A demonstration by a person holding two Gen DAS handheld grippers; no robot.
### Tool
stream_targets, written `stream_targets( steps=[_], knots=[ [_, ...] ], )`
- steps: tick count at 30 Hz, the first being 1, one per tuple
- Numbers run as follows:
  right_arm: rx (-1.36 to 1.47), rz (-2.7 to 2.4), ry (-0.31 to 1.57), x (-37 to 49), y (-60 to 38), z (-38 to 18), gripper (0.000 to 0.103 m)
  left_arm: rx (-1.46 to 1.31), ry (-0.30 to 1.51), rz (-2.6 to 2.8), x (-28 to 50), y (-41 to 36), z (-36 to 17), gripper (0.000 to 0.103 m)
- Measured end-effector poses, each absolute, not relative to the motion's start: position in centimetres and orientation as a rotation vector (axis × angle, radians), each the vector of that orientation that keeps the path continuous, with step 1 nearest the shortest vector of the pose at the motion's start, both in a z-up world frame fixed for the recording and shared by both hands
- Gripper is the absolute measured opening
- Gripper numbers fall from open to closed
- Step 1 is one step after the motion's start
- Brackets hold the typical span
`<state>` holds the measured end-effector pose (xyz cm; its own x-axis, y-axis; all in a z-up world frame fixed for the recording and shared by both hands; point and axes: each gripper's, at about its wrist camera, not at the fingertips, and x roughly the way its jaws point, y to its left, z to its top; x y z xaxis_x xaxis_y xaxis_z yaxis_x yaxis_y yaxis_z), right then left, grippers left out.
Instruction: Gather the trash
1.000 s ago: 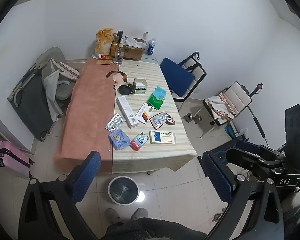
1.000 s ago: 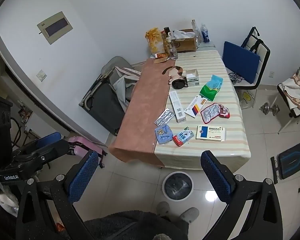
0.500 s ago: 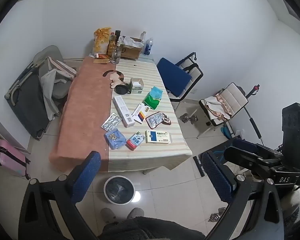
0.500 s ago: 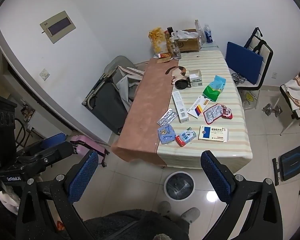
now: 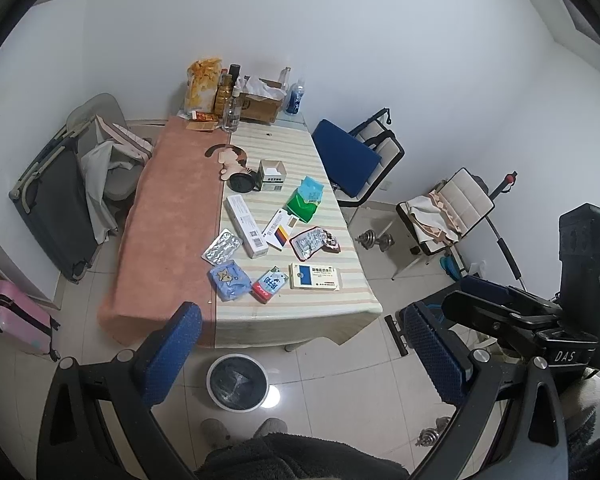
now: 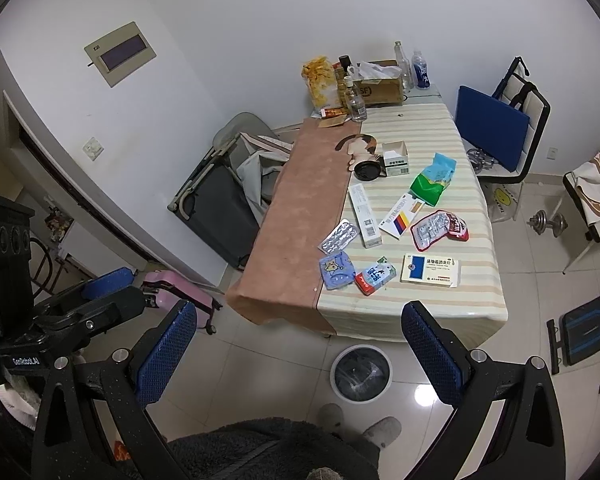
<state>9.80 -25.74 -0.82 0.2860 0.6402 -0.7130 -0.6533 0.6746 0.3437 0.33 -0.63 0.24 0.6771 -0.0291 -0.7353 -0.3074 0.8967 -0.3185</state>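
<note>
Holding both tools high above the floor, I keep my left gripper [image 5: 300, 356] and right gripper [image 6: 300, 352] spread wide, their blue dimpled pads empty. Trash litters the striped cloth of the worktop [image 5: 340, 304]: a foil blister sheet [image 5: 222, 249], a flat white-and-blue medicine box [image 5: 315, 276], a crinkled green packet [image 5: 305, 203]. A round white bin [image 5: 237, 382] with a black liner sits on glossy tiles just before the worktop. Only my right view shows the beige wall panel [image 6: 120, 53].
</note>
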Motion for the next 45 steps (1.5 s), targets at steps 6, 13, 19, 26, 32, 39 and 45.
stream_targets(
  steps=[6,13,19,26,32,39,45],
  knots=[
    [-0.016,0.863,0.947,9.8,-25.6,-0.7,0.103,-0.443,0.818,0.160,0.3,-0.5,0.5,0.103],
    [-0.015,0.871,0.946,9.9,-25.3,-0.6,0.103,-0.443,0.816,0.163,0.3,-0.6,0.4,0.103],
    [-0.016,0.871,0.945,9.9,-25.4,-0.6,0.103,-0.444,0.815,0.163,0.5,-0.4,0.8,0.103],
    [-0.013,0.873,0.942,9.9,-25.4,-0.6,0.103,-0.443,0.810,0.160,0.5,-0.4,1.2,0.103],
    [-0.015,0.873,0.940,10.1,-25.2,-0.4,0.103,-0.439,0.806,0.158,0.7,-0.4,1.6,0.103],
    [-0.016,0.875,0.939,10.1,-25.1,-0.4,0.103,-0.438,0.805,0.154,0.8,-0.5,1.6,0.103],
    [-0.015,0.879,0.935,10.4,-25.1,0.0,0.103,-0.436,0.803,0.153,0.9,-0.6,1.5,0.103]
  ],
)
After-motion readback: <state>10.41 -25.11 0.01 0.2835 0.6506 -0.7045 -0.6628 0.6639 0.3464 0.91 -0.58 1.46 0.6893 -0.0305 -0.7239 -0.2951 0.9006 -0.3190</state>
